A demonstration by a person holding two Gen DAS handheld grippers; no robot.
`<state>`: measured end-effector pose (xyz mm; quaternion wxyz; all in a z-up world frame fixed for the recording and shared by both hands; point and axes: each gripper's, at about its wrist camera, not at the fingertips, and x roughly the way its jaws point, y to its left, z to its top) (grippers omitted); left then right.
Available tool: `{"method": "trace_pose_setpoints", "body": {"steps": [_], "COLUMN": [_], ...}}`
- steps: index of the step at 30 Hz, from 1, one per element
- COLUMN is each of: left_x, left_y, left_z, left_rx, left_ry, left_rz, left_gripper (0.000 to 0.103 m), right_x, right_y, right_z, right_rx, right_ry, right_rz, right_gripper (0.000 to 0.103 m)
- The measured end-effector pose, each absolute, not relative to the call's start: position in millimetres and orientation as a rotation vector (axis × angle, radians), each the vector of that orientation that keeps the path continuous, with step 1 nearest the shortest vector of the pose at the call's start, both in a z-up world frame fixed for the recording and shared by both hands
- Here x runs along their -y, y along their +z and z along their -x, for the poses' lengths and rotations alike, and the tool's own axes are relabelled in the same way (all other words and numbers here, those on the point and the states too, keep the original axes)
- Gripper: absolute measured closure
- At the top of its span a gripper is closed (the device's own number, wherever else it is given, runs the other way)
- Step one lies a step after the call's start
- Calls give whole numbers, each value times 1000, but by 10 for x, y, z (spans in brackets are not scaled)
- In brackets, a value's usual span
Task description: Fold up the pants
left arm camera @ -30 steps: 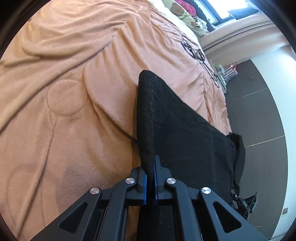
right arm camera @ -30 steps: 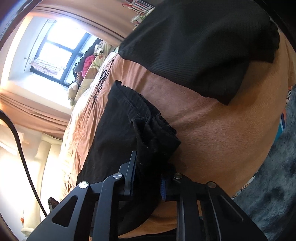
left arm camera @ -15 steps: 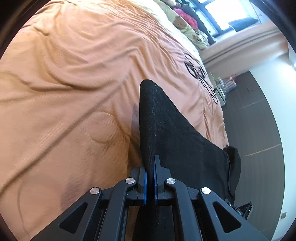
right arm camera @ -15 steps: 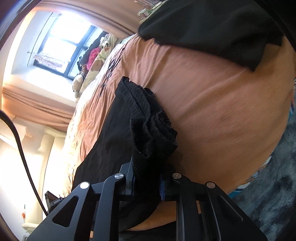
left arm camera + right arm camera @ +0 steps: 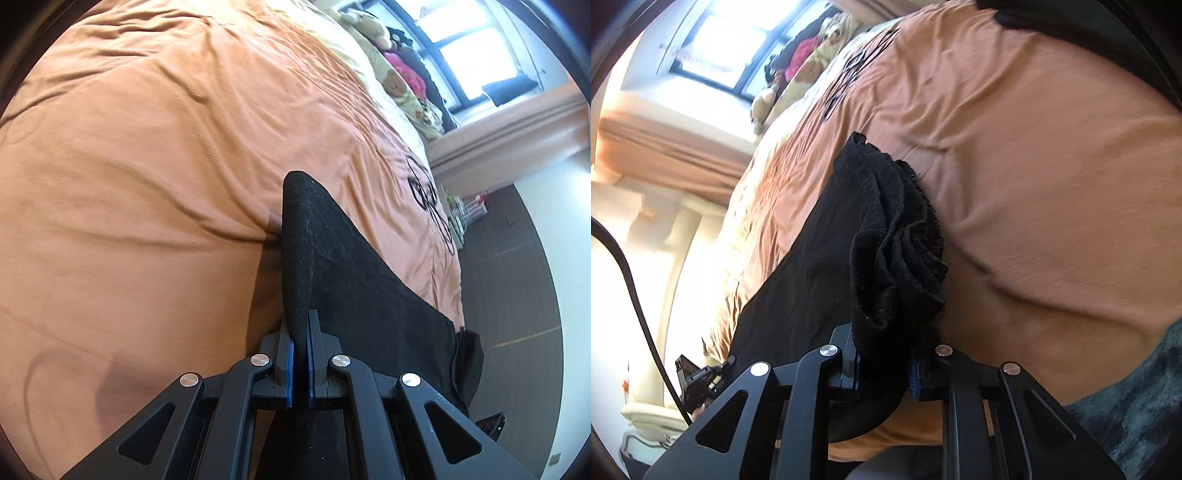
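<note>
Carrying black pants (image 5: 351, 295) across an orange bedspread (image 5: 147, 166), clear of the surface at the held end. Left gripper (image 5: 300, 354) pressed nearly together on a thin fold of the fabric; right gripper (image 5: 884, 363) pinching a thicker, bunched wad of the same pants (image 5: 897, 251), jaws held a little apart by that bulk. Compared with a second ago: more open bedspread ahead in the left view, window (image 5: 476, 55) and stuffed toys (image 5: 373, 26) swung further into sight; in the right view, a second dark garment (image 5: 1108, 33) pushed from centre stage out to the top edge. Grips unchanged on both sides. Cloth stretched as a taut ridge between the two pinches, rest trailing toward the bed's edge. Reads as a sideways haul toward the clear middle of the bed, away from the other garment: likely positioning or drawing one half over, fold itself not yet laid down. Risk ahead: bunched right-hand wad releasing unevenly and leaving a rumpled edge.
</note>
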<state>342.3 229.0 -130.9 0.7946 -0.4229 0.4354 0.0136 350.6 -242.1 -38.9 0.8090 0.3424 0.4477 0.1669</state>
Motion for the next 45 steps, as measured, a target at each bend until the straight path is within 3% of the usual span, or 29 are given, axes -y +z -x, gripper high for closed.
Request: {"method": "trace_pose_setpoints", "body": {"steps": [11,21,28,32,45], "left_x": [-2933,-3123,-3116,-3120,-2910], "left_y": [-1402,-1495,-1688,-1748,-1774], "left_z": [-3114,-3094,-2883,-2678,-2193], "left_rx": [-906,-928,-978,-986,-947], "left_ry": [103,126,165,162,128], "left_rz": [953,949,938,955,1015], "left_gripper": [98,97,92,76,69], "right_x": [1808,1923,2300,2338,2068], "right_y": [-286,-354,-473,-316,164], "right_z": [-3973,-3889,-3799,-3673,-3264], "right_rx": [-1022,-1036,-1061,-1005,-836], "right_ry": [446,395,337,340,430], "right_rz": [-618,-603,-694,-653,-485], "right_gripper": [87,87,84,84,84]}}
